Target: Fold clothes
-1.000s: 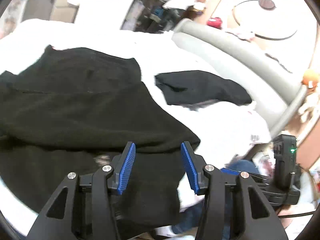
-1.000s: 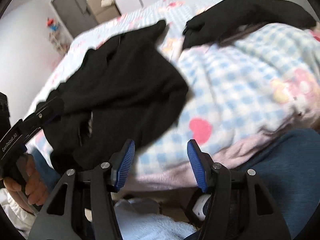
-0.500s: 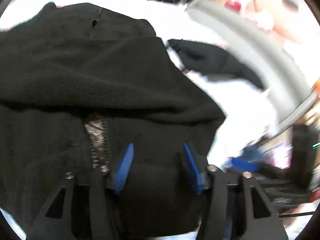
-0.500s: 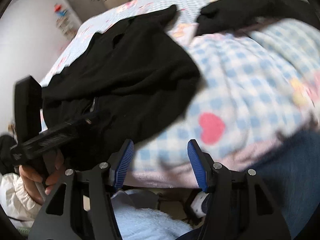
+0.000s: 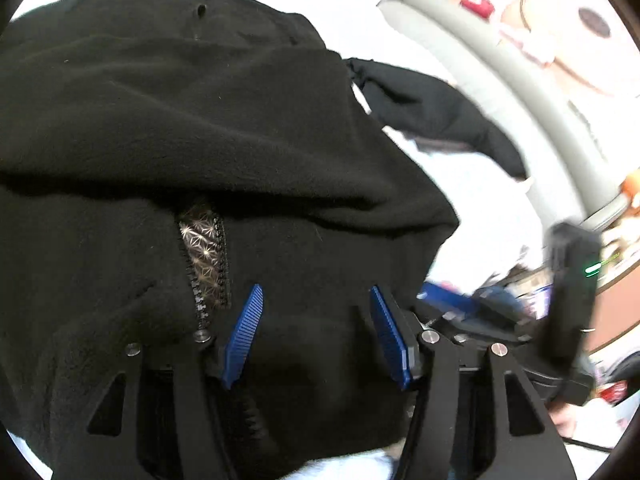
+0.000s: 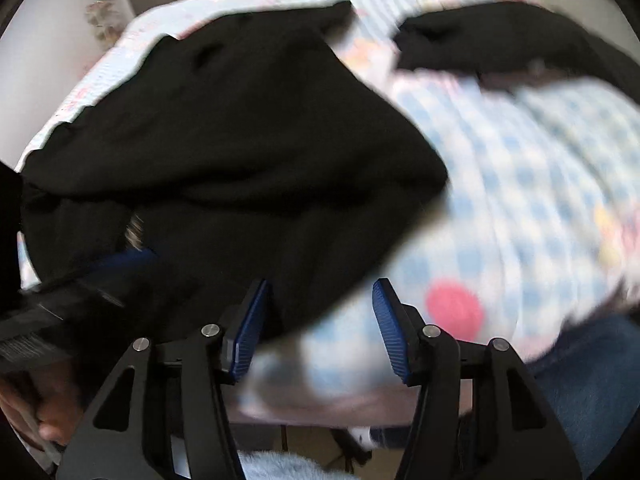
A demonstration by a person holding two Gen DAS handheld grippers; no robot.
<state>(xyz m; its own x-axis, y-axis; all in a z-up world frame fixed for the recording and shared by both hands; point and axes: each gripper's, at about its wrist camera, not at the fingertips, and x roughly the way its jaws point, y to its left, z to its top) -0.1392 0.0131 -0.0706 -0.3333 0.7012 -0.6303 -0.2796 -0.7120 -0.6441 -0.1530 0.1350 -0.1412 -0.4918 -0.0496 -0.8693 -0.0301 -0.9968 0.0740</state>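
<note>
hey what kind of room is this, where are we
Most likely a bedroom. A black jacket lies on a bed with a blue checked cover, and a grey padded bed frame curves along its edge.

A home bedroom: a bed (image 6: 540, 184) spread with a blue-checked, heart-printed quilt, a padded grey headboard (image 5: 500, 64) behind, and toys on a corner shelf (image 6: 100, 4).

Both wrist views close above bed, sharing black jacket (image 5: 200, 120)
</note>
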